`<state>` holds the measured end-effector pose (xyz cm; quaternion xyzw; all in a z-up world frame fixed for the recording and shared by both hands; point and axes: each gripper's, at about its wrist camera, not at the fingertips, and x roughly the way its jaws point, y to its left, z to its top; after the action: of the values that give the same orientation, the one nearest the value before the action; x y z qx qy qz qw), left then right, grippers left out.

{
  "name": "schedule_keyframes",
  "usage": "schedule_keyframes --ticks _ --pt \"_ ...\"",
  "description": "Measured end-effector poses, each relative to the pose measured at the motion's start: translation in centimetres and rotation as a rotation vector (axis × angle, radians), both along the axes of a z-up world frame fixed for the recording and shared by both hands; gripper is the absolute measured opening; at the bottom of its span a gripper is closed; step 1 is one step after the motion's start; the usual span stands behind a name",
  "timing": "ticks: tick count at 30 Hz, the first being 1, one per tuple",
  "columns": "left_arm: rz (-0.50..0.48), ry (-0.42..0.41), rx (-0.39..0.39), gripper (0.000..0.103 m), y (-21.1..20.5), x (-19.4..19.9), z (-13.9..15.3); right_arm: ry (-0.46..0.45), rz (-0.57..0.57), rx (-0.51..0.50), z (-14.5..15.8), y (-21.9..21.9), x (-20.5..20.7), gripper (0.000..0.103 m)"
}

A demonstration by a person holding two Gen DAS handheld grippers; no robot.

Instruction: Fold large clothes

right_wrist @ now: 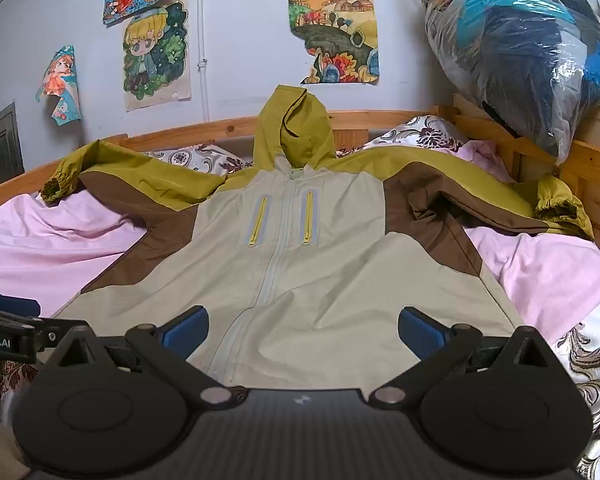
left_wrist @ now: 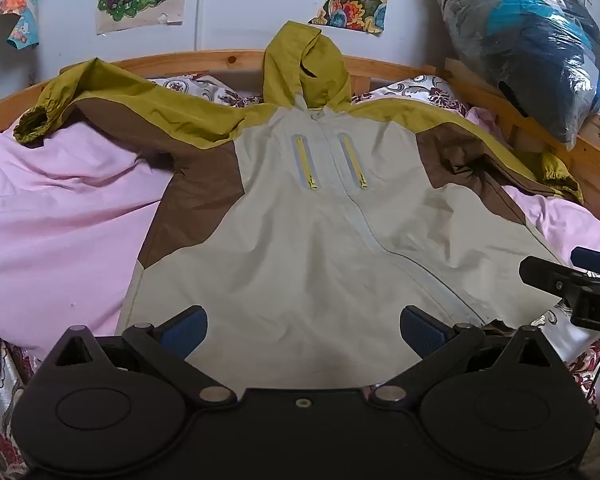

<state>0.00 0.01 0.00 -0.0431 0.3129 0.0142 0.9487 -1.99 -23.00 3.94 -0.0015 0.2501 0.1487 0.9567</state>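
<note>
Hooded jacket (left_wrist: 300,248) spread front-up and zipped on the pink sheet (left_wrist: 60,216), hem at the near edge, hood (left_wrist: 306,68) propped at the far side against the wooden bed frame (left_wrist: 204,60). Both sleeves stretched out left and right, cuffs near the frame: laid flat like this, probably so that sleeves and sides can be folded inward cleanly.

Left gripper (left_wrist: 303,330) poised over the near hem, left of the zip, blue pads (left_wrist: 188,330) spread as wide as they go, nothing between them. Right gripper (right_wrist: 303,330) likewise fully parted and empty, over the hem close by the zip line. No fold begun yet, by the look of it; likely about to pick up hem or side.

Patterned floral bedding (right_wrist: 592,360) showing beyond the sheet at the near corners and far side. Cartoon drawings (right_wrist: 156,56) taped to a pale wall. Plastic-wrapped bundle (right_wrist: 520,48) of dark and blue cloth on the frame at far right.
</note>
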Motion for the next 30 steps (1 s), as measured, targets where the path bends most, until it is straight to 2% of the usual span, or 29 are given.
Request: schedule_keyframes --ticks 30 --pt "0.006 -0.005 0.008 0.102 0.12 -0.04 -0.05 -0.004 0.001 -0.007 -0.1 -0.01 0.12 0.103"
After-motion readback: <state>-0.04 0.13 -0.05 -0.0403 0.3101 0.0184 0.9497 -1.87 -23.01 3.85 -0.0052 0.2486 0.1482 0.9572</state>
